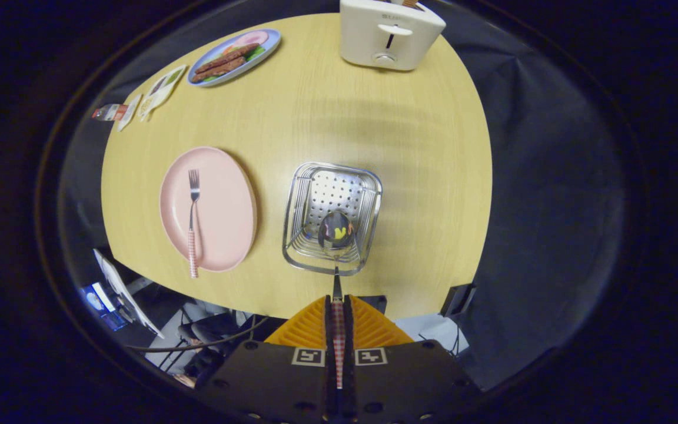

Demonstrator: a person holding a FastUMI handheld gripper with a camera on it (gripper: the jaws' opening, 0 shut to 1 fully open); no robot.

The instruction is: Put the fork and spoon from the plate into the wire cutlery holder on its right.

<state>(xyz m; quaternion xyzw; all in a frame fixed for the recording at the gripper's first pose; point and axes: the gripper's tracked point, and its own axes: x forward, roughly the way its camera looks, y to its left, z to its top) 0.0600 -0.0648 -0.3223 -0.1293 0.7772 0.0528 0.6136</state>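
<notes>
My gripper (pixel 338 303) is shut on the spoon's red-checked handle, which runs between the orange fingers (pixel 309 327). The spoon (pixel 336 231) points straight ahead, and its shiny bowl hangs over the open top of the wire cutlery holder (pixel 298 200), above its near side. The holder stands on the wooden table to the right of the pink plate (pixel 227 206). On that plate lies the fork (pixel 193 212), tines pointing away from me, its red-checked handle reaching past the plate's near rim.
A white toaster (pixel 389 32) stands at the table's far edge, beyond the holder. Far left sits a blue plate of sausages and greens (pixel 234 56), with small packets (pixel 159 91) beside it. The wooden table (pixel 421 176) drops off just ahead of the fingers.
</notes>
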